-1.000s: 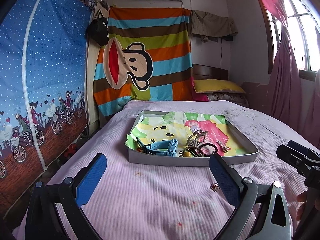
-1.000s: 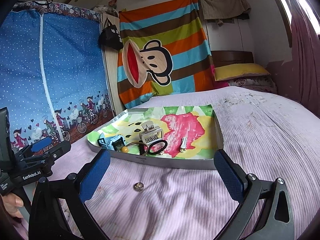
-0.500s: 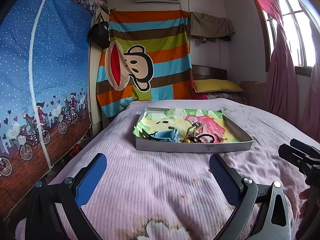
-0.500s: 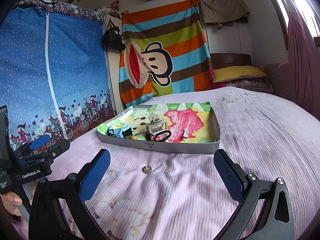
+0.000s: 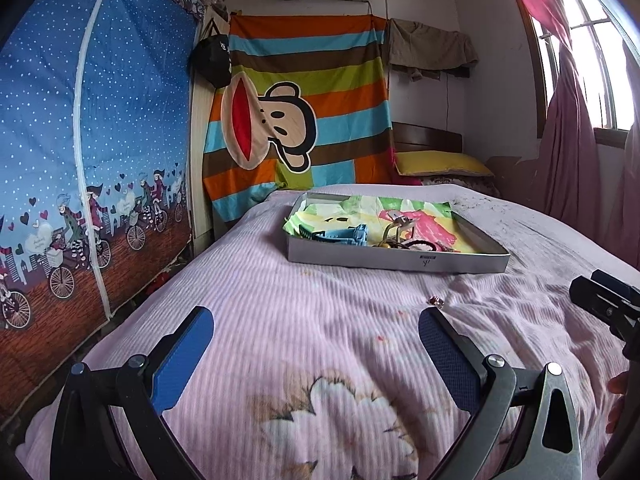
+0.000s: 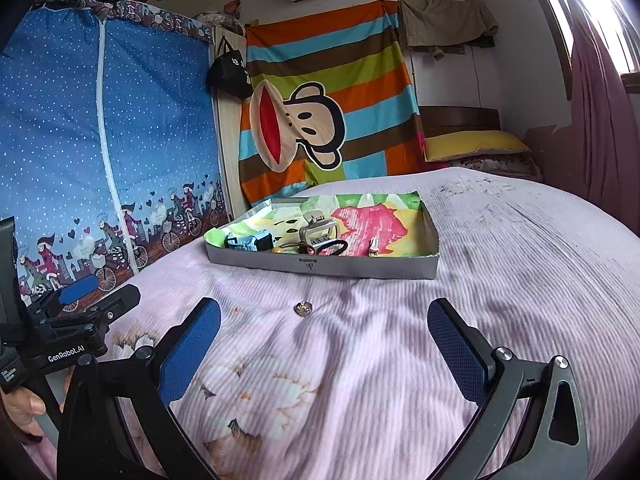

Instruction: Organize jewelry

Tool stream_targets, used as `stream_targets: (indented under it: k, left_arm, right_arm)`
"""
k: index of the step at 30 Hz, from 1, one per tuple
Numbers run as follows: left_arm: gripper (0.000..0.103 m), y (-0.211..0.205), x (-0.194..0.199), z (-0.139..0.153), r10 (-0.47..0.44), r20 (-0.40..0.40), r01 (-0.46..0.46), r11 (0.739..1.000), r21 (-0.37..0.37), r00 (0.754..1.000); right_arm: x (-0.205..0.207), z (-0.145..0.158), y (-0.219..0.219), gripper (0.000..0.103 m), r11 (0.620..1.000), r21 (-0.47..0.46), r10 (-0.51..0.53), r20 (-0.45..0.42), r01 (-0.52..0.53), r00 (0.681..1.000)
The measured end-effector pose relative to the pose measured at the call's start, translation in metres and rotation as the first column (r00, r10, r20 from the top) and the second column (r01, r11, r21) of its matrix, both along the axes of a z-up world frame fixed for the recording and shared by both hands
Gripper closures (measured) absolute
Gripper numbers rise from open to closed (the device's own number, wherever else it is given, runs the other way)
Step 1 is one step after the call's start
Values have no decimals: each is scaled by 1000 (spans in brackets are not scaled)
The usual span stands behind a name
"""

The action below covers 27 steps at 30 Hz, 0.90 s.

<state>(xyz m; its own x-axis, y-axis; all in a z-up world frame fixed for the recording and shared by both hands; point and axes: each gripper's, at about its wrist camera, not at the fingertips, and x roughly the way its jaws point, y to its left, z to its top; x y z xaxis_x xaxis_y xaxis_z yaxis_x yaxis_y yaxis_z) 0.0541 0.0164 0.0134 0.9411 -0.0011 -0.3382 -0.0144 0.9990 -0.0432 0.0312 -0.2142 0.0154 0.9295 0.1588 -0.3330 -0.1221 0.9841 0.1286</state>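
right wrist view: both jaws spread wide, empty, above the bed. a small charm lies near the tray.

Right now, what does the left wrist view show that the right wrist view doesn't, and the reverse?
Only the left wrist view shows the window and the right tool's tip at its right edge.

Only the right wrist view shows the left tool's "GenRobot.AI" body, the hand holding it, and the small silver clip in the tray.

Both show the grey cardboard tray holding the blue watch, plus the small round trinket loose on the pink bedspread.
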Motion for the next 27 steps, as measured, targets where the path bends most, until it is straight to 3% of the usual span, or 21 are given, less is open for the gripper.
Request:
stream_targets:
  k: [15, 27]
  left_arm:
    - [0, -2, -8, -9, 10, 38, -11, 1000, 25, 999]
    - [0, -3, -3, -15, 2, 24, -3, 999, 32, 1000]
  right_arm:
    - [-6, -18, -2, 1, 1000, 4, -23, 8, 23, 1000]
    - [3, -31, -3, 1, 1000, 5, -28, -25, 29, 999]
